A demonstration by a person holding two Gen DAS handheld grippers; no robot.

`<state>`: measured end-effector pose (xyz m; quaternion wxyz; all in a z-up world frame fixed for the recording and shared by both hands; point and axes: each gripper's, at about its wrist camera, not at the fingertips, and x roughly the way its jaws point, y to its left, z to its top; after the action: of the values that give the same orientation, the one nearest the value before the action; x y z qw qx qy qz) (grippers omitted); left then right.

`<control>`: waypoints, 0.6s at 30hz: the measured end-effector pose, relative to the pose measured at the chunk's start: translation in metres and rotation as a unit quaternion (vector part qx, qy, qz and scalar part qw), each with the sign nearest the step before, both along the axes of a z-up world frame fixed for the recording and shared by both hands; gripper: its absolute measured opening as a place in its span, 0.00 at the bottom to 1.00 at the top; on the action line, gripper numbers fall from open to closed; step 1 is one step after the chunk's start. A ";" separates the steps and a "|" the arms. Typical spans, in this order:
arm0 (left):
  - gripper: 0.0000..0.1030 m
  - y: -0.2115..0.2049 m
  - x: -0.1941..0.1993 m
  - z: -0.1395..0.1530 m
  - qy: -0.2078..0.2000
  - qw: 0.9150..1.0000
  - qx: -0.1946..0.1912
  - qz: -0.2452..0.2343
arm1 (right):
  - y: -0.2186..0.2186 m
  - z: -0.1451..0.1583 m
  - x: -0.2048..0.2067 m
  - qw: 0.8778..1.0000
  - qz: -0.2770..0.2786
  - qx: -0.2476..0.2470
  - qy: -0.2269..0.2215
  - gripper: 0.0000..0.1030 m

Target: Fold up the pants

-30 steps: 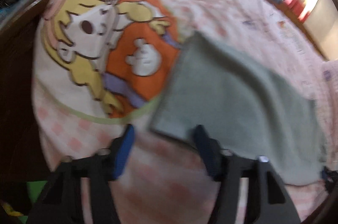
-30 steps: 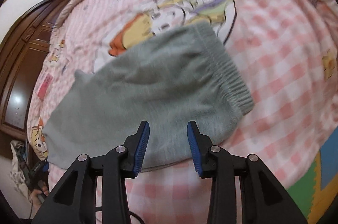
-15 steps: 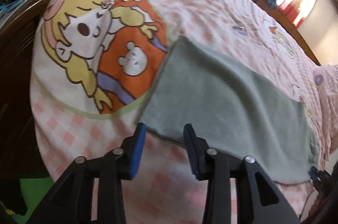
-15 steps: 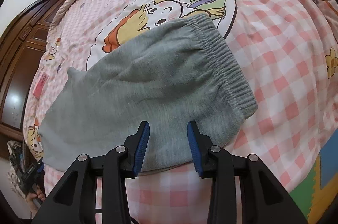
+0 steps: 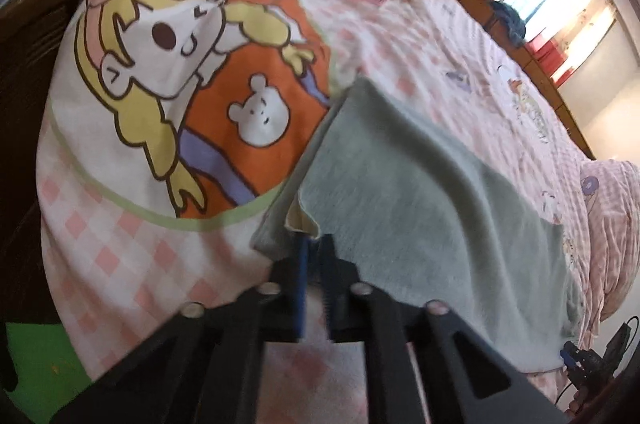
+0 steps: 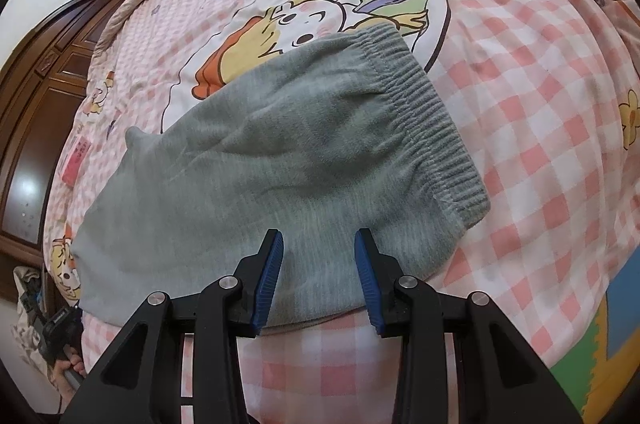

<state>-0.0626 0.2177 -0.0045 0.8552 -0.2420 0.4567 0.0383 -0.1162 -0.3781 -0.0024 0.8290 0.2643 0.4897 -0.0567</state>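
The grey pants (image 6: 256,160) lie flat on the bed (image 6: 540,128), long axis running from the hem end at the left tool (image 5: 314,248) to the elastic waistband (image 6: 424,112) near the right tool (image 6: 319,244). The left tool is closed on the hem edge, lifting it slightly; the right tool hovers spread wide over the near edge by the waistband. Bare bed lies beyond the far side, and the bed's edge is close behind both tools.

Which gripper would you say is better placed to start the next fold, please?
Left, probably. The left gripper is shut on the pants hem, lifting it. The right gripper is open above the fabric near the waistband, gripping nothing.
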 end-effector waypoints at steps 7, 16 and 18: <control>0.02 0.019 -0.006 0.002 0.011 1.000 -0.003 0.022 | 0.001 0.000 0.000 1.000 -0.003 0.001 -0.002 0.37; 0.37 0.022 -0.014 -0.009 0.034 0.994 -0.094 0.038 | -0.002 0.000 0.001 1.000 0.001 0.003 -0.005 0.37; 0.40 0.017 -0.018 -0.006 0.027 0.991 -0.127 0.029 | -0.003 -0.001 0.001 1.000 0.002 0.003 -0.007 0.37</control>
<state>-0.0807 0.2343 -0.0107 0.8036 -0.3607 0.4733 0.0113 -0.1151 -0.3808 -0.0031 0.8315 0.2665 0.4847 -0.0515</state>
